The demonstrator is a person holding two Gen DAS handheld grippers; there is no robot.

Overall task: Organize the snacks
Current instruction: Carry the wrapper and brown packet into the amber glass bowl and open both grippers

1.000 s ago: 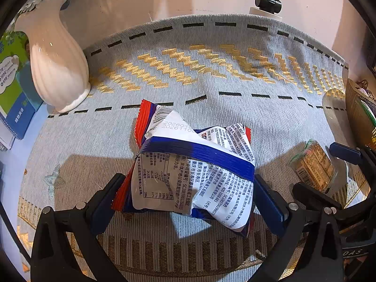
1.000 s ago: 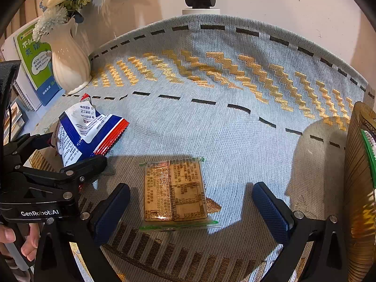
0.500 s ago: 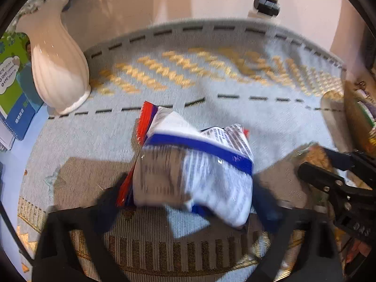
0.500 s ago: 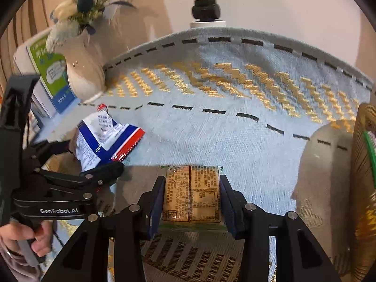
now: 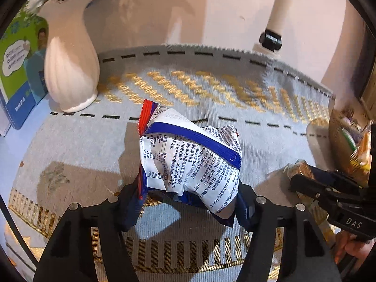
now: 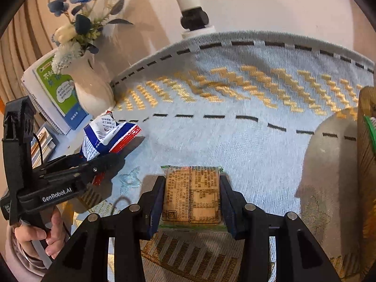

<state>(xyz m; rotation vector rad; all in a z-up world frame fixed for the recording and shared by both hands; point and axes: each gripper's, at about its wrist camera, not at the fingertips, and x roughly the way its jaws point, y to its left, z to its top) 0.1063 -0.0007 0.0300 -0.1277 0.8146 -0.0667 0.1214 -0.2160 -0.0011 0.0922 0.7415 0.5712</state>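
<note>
A crumpled white, blue and red snack bag [image 5: 188, 155] sits between the pads of my left gripper [image 5: 190, 195]. Its jaws are closing, and the pads press into the bag's lower sides. A flat tan cracker packet [image 6: 192, 188] in clear wrap is pinched at its long edges by my right gripper [image 6: 192, 202], a little above the woven mat [image 6: 235, 141]. In the right wrist view the left gripper [image 6: 112, 159] shows at the left with the bag [image 6: 105, 136]. In the left wrist view the right gripper [image 5: 303, 181] shows at the right edge with the cracker packet [image 5: 300, 169].
A woven basket [image 6: 364, 164] with snacks inside stands at the mat's right edge. At the back left stand a white vase [image 5: 70, 70] with flowers and a green and blue book [image 5: 18, 58]. Behind the mat rises a white pole with a black clamp [image 6: 192, 18].
Both grippers went from wide open to closed on their items: the left on the snack bag, the right on the cracker packet. Both have since tilted and risen slightly.
</note>
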